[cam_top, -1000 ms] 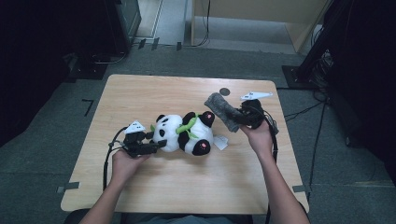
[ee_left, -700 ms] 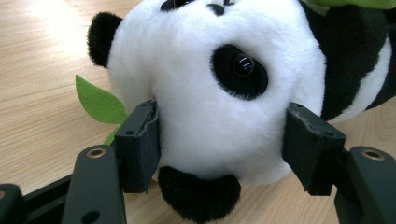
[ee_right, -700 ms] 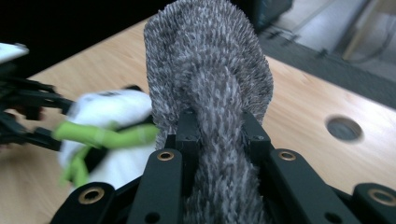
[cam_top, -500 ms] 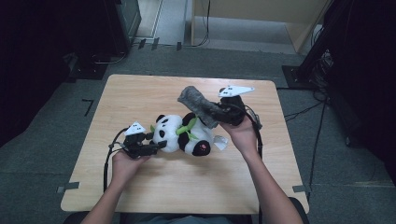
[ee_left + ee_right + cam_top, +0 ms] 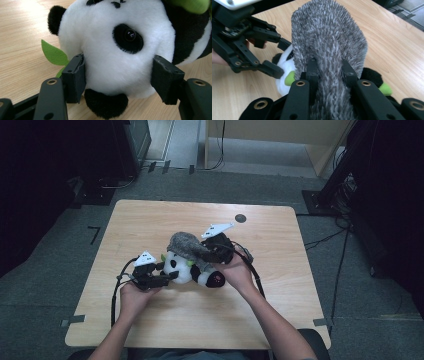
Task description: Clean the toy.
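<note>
I have the left gripper (image 5: 167,278) pinching the panda's head (image 5: 112,47) to pin it on the surface (image 5: 150,225) while the right gripper's (image 5: 328,67) fingers clamp the grey furry cloth (image 5: 329,37) over it, ready for draping.

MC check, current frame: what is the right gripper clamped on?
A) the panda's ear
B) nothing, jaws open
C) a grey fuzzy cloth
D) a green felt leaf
C: in the right gripper view the right gripper has its jaws pinched on the grey fuzzy cloth, held over the plush panda.
</note>
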Available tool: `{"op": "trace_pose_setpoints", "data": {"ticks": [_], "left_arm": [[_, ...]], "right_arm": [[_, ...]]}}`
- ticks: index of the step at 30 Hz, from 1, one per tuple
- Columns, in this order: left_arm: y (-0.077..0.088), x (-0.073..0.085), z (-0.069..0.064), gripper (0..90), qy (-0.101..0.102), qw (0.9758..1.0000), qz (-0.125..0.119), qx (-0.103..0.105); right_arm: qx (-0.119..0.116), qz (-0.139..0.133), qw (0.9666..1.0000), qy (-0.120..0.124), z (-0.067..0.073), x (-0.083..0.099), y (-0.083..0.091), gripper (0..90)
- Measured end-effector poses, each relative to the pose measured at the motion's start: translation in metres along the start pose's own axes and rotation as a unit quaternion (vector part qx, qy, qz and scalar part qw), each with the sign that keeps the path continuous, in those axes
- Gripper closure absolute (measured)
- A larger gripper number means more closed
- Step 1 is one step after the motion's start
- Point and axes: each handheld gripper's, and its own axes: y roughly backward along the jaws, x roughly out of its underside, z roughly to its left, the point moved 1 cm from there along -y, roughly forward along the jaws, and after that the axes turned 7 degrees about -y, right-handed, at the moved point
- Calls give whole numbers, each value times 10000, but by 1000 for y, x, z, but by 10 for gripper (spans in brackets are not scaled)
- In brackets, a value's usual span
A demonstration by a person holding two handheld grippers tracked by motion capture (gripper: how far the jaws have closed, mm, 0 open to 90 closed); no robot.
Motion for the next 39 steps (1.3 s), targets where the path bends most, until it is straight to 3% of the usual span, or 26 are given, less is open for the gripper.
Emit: {"op": "trace_pose_setpoints", "data": {"ticks": [4,9,13,16,20,23,28,31,39], "left_arm": [[0,-2,-1,357,-2,10000,50,-40],[0,-2,-1,371,-9,9999,95,-49],[0,-2,-1,374,19,9999,99,-43],[0,-2,0,374,19,9999,102,-34],[0,-3,0,375,36,9999,102,-24],[0,-3,1,375,48,9999,98,-18],[0,-3,1,375,75,9999,88,-3],[0,-3,2,375,89,9999,86,-2],[0,-4,1,375,100,9999,100,13]], "right_arm": [[-8,50,9999,-157,-10,6,-4,745],[18,100,9998,-166,-19,9,0,744],[249,104,9993,-240,-29,11,7,745],[609,165,9976,-274,-40,15,14,753],[498,115,9975,-481,-53,19,22,754],[622,42,9970,-450,-56,19,30,755],[606,-68,9957,-703,-67,23,41,749],[632,-118,9947,-801,-70,24,45,750],[938,-264,9884,-1162,-92,35,59,760]]}}
